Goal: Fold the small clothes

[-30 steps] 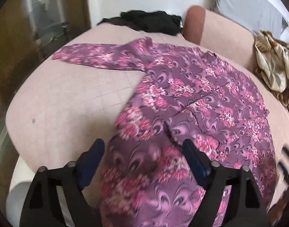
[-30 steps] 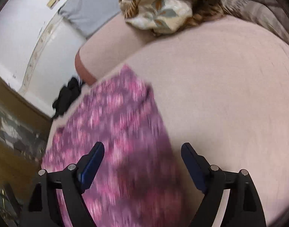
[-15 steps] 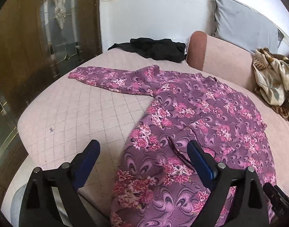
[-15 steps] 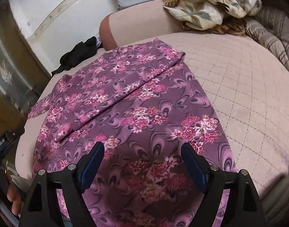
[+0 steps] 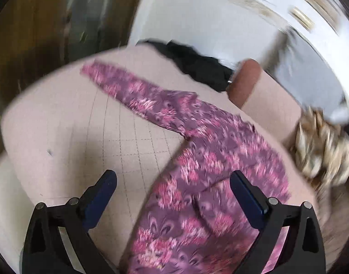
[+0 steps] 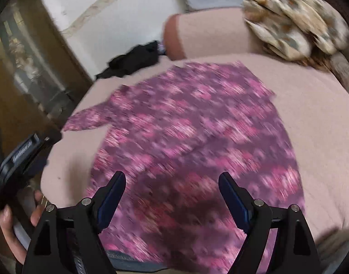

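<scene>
Purple floral top (image 5: pixel 211 159) lies spread flat on the pink bed (image 5: pixel 60 118), one sleeve (image 5: pixel 128 89) stretched out toward the bed's edge, probably laid out for folding. Left gripper (image 5: pixel 173 188) and right gripper (image 6: pixel 172 188) hover over the top's hem, jaws wide apart, holding nothing.

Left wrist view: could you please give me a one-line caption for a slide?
Open left gripper hovers over a purple floral garment spread flat on a pink quilted bed, one sleeve extended.
</scene>
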